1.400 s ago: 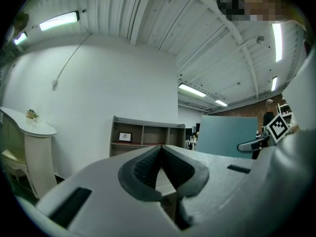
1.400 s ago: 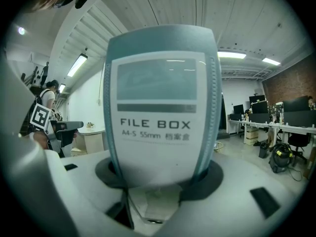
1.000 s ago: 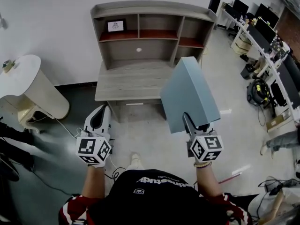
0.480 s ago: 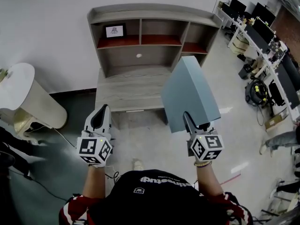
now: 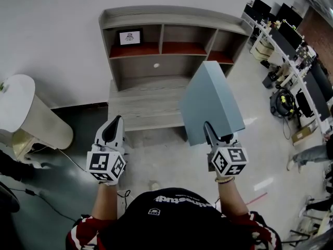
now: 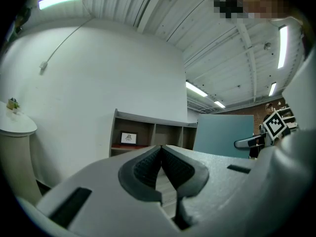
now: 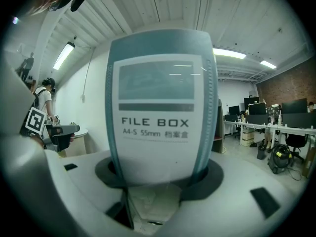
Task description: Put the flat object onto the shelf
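Right tongs stand clamped on the bottom end of the pale blue file box, one jaw on each broad face, with the labelled spine turned back toward the hand. Left tongs carry nothing, their jaws pressed together, and are held out level alongside.

The box rides in the air in front of the person, standing up from the jaws and leaning a little forward. It hangs over the floor just short of the desk top. It is not yet on the shelf unit, where the middle and right compartments look free and a framed picture stands in the left one.

I judge the box stiff and hollow, and probably light, though I cannot tell whether it is filled. Its plastic skin looks smooth and so likely slippery. Held by one end, it has a long lever above the jaws and will want to swing or twist. A hold across the thickness, as now, suits it, and one nearer the middle would steady it more.

Against the frame of a second ago, the shelf unit shows slightly larger and the white round table has slid toward the left edge, so the person has stepped closer. The box, the grip and both tongs sit as they did.
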### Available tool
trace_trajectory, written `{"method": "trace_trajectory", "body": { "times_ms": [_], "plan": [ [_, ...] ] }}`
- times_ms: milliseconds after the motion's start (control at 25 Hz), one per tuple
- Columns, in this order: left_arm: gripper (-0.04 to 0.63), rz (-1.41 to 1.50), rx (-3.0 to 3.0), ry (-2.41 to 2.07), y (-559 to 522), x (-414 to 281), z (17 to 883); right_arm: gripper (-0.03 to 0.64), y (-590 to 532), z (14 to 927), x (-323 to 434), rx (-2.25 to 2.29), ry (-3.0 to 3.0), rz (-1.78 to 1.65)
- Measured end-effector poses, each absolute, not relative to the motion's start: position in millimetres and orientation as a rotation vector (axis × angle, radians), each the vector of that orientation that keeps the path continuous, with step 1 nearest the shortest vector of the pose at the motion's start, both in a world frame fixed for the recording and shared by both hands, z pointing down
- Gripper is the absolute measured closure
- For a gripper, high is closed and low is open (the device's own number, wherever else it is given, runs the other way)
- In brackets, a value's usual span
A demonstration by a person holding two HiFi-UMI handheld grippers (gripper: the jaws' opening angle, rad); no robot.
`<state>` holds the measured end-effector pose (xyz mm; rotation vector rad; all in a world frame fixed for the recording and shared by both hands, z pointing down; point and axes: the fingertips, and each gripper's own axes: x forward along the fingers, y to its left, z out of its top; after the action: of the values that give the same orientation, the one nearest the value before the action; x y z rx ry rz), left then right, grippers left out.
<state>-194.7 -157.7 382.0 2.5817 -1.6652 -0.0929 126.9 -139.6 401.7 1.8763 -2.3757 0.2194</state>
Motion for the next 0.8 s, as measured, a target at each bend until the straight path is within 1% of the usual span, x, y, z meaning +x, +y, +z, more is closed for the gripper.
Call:
{"method": "trace_trajectory", "body": {
  "times_ms": [360,800],
  "plan": [
    [0.589,-0.120,2.577,-1.654,-177,-206,382,0.345,-168,402,115,1.874,-2.352,0.214],
    [0.589,-0.113,2.559,-1.679,-209,-195,387,0.345,-228,418,119,1.834,-2.364,0.212]
  ]
}}
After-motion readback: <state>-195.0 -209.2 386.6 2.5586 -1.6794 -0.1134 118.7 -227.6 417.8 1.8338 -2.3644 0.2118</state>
